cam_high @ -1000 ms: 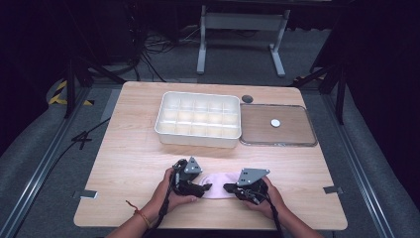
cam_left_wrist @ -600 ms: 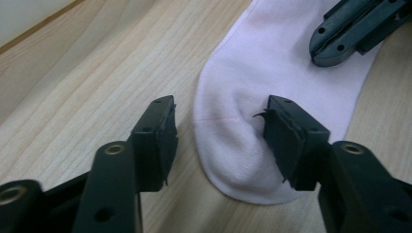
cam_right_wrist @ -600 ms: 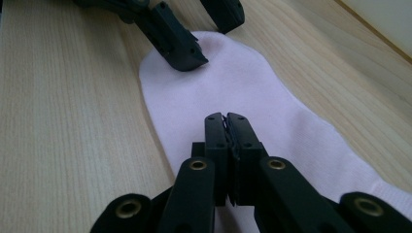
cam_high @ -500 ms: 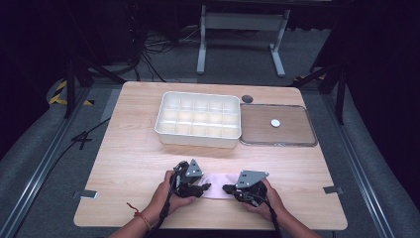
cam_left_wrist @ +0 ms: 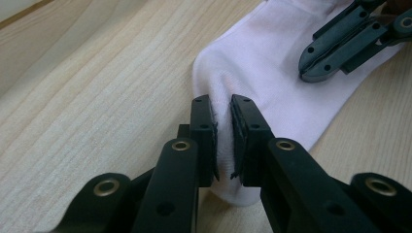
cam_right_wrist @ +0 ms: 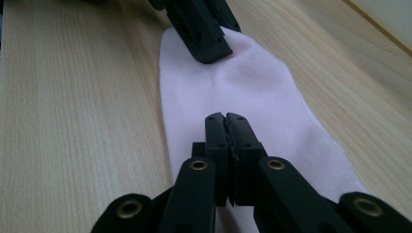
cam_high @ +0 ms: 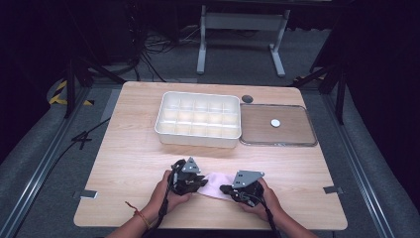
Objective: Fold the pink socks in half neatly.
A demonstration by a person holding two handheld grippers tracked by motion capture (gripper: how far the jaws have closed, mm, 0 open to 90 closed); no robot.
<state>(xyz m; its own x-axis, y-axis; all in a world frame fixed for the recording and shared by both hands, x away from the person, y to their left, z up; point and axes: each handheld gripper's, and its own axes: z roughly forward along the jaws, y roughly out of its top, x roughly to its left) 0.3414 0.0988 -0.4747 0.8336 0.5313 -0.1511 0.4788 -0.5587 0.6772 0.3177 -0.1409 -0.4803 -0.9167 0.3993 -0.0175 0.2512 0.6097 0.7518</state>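
table (cam_high: 129, 148) light wood | white divided tray (cam_high: 198, 119) far side of sock | clear flat lid (cam_high: 277, 125) right of tray | pale pink sock (cam_high: 214, 184) flat on table near front edge, between both grippers | left gripper (cam_left_wrist: 222, 128) jaws just closing, pinching sock fold at left end | right gripper (cam_right_wrist: 226, 133) clenched on sock's right end

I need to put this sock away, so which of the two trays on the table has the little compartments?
The white tray, left of the flat clear one; it alone has dividers.
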